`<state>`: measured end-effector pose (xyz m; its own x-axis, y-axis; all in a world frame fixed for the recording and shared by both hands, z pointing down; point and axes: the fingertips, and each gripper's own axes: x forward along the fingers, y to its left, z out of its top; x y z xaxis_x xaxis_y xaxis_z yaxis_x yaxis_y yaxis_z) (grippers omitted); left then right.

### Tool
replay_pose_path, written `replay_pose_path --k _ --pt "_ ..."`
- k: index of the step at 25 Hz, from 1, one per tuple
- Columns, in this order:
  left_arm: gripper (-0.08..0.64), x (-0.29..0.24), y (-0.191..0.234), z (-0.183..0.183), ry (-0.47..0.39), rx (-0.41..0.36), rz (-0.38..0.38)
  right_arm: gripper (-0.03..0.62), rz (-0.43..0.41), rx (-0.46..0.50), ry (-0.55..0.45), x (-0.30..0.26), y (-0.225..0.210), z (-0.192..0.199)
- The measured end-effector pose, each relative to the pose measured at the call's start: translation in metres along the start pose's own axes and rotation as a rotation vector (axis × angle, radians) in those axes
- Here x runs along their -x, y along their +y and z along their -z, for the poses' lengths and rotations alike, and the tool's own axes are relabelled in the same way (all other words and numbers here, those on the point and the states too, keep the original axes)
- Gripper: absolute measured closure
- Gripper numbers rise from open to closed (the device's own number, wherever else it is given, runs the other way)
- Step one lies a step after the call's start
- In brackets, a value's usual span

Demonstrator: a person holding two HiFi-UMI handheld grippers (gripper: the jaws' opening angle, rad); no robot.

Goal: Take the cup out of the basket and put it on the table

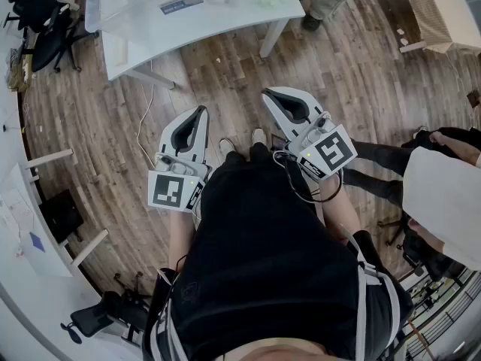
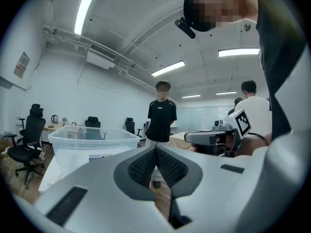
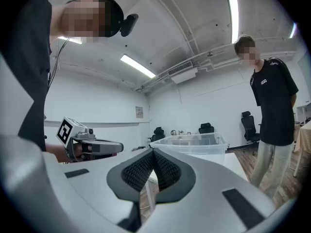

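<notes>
No cup shows in any view. The basket is a clear plastic bin (image 1: 124, 6) (image 2: 92, 141) (image 3: 190, 143) standing on a white table (image 1: 225, 25) some way ahead of me. My left gripper (image 1: 201, 111) (image 2: 155, 150) is held at waist height over the wooden floor, its jaws shut with nothing between them. My right gripper (image 1: 265, 95) (image 3: 152, 152) is level beside it, also shut and empty. Both point toward the table and are well short of it.
A person in a black T-shirt (image 2: 162, 116) (image 3: 272, 106) stands by the table's right end. Another person in white (image 1: 445, 201) is at my right. Black office chairs (image 1: 41, 28) stand at the left, and a second white desk (image 1: 30, 239) runs along the left edge.
</notes>
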<state>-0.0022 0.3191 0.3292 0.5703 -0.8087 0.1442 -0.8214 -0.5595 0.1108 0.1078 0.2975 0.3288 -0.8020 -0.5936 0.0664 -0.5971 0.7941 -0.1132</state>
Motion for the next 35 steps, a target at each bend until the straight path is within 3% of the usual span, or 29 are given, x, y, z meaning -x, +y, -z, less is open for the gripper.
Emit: replay_pose_path --k 12,17,27,35 --pt "0.542 -0.004 0.002 0.001 0.007 0.001 -0.001 0.574 0.016 -0.008 -0.013 0.005 -0.003 0.000" --pt "0.542 -0.015 -0.004 0.004 0.020 0.013 -0.012 0.574 0.008 -0.058 -0.035 0.008 -0.017 0.001" --pt "0.542 -0.052 -0.016 0.011 0.040 0.027 -0.080 0.574 -0.035 -0.061 -0.016 0.014 -0.057 0.016" --pt "0.543 -0.071 -0.026 0.018 0.071 0.057 -0.088 0.574 -0.077 -0.093 0.017 0.009 -0.073 0.027"
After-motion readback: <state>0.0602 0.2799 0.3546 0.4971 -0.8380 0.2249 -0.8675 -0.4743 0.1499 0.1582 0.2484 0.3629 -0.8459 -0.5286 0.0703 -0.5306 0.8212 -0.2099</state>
